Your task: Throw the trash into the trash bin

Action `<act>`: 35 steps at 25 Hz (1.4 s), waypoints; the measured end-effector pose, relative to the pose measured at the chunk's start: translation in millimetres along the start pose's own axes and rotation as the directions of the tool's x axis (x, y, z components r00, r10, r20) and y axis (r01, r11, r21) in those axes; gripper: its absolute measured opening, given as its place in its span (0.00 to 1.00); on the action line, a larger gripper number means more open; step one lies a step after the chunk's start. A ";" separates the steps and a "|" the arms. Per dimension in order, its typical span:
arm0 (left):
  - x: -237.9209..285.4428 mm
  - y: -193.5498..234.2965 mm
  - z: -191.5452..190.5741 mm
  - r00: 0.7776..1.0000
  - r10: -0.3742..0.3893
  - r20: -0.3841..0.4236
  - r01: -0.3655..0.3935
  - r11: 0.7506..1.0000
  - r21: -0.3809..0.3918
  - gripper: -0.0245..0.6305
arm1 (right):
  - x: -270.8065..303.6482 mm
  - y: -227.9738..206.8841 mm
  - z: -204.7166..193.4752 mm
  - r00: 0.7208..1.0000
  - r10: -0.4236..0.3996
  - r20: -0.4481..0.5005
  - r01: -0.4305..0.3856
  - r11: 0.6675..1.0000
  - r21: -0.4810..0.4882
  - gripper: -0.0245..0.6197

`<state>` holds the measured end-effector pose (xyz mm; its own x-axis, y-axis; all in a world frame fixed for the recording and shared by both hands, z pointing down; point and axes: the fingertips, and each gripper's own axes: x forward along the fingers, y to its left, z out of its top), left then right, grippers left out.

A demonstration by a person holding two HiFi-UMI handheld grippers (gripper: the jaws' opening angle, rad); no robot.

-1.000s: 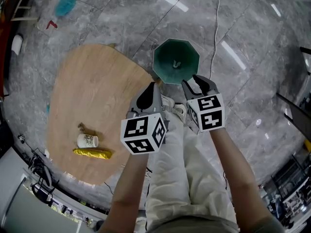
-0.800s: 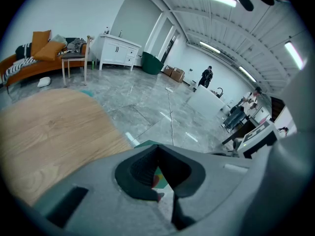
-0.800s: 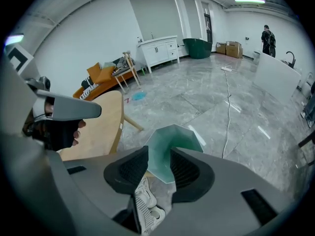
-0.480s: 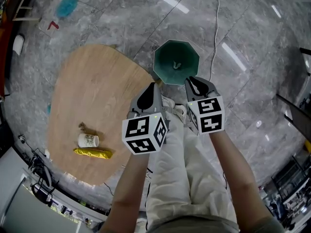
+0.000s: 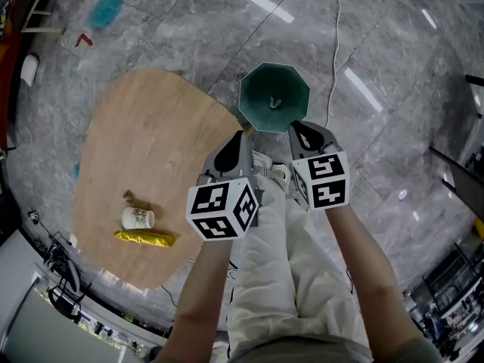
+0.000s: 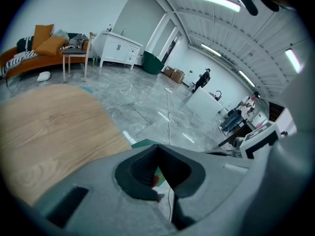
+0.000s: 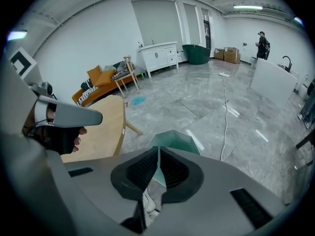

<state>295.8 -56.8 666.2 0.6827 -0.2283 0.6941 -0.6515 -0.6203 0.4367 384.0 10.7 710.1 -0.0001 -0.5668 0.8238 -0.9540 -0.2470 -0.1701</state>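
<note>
Standing beside the table's near right edge, a person holds both grippers out over pale trousers (image 5: 280, 271), and neither carries anything. The left gripper (image 5: 235, 137) has its jaws closed, the pads meeting at the tip with nothing caught between them. The right gripper (image 5: 302, 126) has just been closing its jaws, which now sit together bar a hairline slit, likewise empty.

On the table (image 5: 151, 142), close to its near left edge, lies the trash not yet cleared: a paper cup (image 5: 137, 218) on its side, a gold wrapper (image 5: 144, 238) just beside it on the near side, and a small brown scrap (image 5: 130, 199) just beyond the cup. Past the grippers, on the floor off the table's far right corner, the green bin (image 5: 291, 89) stands open with a pale piece (image 5: 274, 102) already at its bottom. A cable (image 5: 335, 44) trails over the floor beyond.

The step in hand appears to be a reach for the next piece. Done well, that likely means opening one gripper's jaws before they reach the table, taking the wrapper across its narrow width rather than end-on, and closing only firmly enough to lift. The cup probably wants more care. On its side it may roll from a nudge, and thin paper crushes easily, so a light pinch on its wall at the rim looks safer. Each piece is best carried right over the bin's mouth and released low, since light trash can drift wide.
</note>
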 end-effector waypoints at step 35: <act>-87.3 -15.3 14.3 0.997 0.020 0.080 -0.019 1.000 -0.011 0.05 | -93.1 56.9 41.8 0.989 0.061 0.137 -0.052 0.996 -0.069 0.07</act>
<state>250.9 -38.1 590.7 0.6939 -0.3000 0.6546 -0.6680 -0.6077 0.4295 342.2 16.5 601.1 -0.0173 -0.6835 0.7297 -0.9710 -0.1625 -0.1752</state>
